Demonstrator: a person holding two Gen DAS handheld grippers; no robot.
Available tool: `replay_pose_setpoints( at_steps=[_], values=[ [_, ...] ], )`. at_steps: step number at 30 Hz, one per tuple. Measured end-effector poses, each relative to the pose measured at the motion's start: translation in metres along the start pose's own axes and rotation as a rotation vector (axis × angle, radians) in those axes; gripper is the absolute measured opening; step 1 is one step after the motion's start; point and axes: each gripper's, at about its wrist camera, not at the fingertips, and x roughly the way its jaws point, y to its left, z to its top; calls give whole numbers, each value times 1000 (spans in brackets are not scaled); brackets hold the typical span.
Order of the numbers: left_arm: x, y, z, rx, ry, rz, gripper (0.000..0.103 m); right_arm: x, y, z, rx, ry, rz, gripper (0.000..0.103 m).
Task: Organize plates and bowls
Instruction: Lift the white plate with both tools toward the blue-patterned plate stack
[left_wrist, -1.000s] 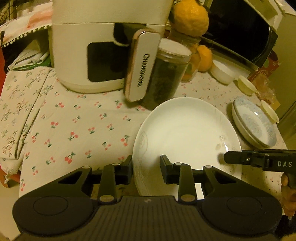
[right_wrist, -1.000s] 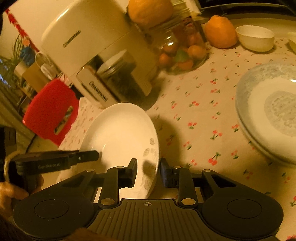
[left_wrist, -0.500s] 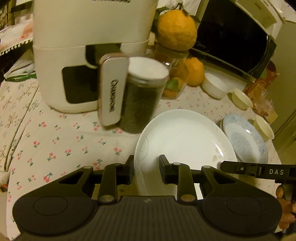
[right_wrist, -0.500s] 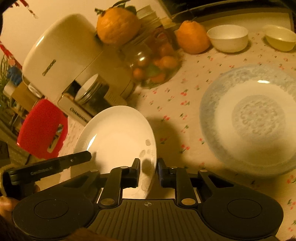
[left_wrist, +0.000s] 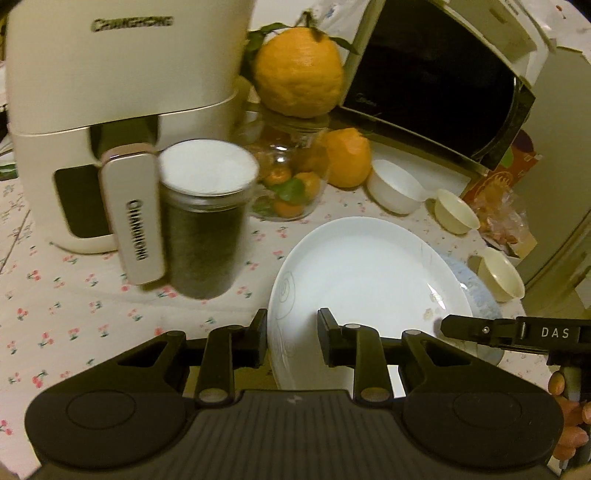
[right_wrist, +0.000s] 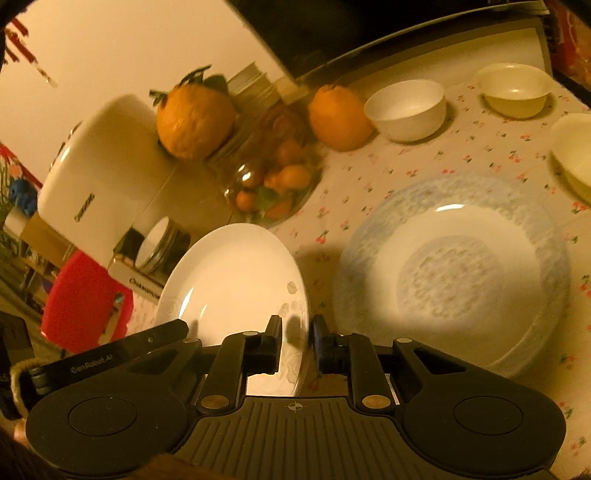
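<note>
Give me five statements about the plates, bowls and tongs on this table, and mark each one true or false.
1. Both tongs grip the rim of the white plate. True: the left tongs and the right tongs each close on an edge.
2. The white plate already lies stacked on the blue-patterned plate. False: it is held tilted beside it.
3. An orange sits on top of the glass jar of fruit. True.
4. Food fills the white bowl. False: it looks empty.
5. The dark jar has a black lid. False: its lid is white.
</note>
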Motion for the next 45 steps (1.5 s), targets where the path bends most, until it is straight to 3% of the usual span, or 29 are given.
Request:
replay_pose_setpoints(
  at_steps=[19,45],
  values=[
    [44,-59,14,-5,18,-39,25,-29,-66,32,127,-61,-38,17],
    [83,-99,8,31,26,-1,24,-28,-112,38,200,-72,-113,18]
  ],
)
